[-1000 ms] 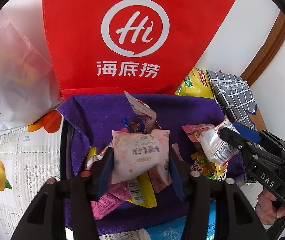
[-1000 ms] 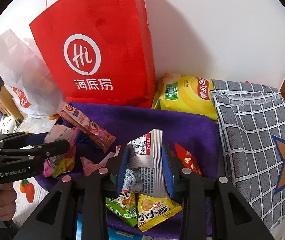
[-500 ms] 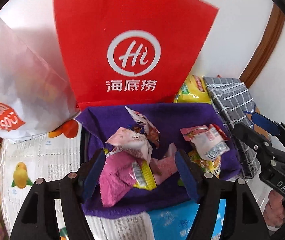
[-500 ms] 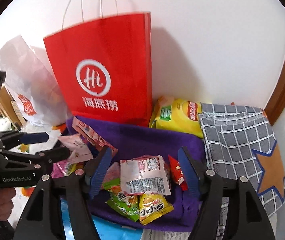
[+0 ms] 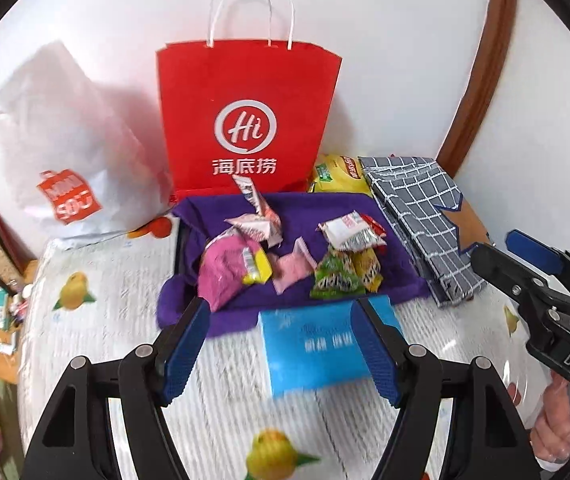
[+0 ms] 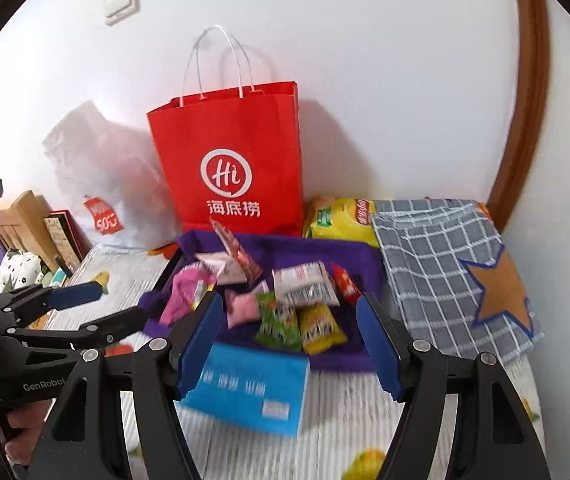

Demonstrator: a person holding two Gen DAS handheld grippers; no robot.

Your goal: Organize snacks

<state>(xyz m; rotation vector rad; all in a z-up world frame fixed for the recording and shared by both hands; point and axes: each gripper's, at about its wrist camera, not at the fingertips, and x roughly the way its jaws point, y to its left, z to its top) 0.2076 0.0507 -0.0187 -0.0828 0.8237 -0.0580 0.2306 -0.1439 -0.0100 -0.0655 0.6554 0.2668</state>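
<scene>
Now both grippers' jaws gape empty — left gripper [image 5: 281,344], right gripper [image 6: 291,342] — above snack packets [image 5: 341,236].

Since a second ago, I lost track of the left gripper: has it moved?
Yes. The left gripper let its pink-white packet go and backed away from the red bag, which now looks smaller.
</scene>
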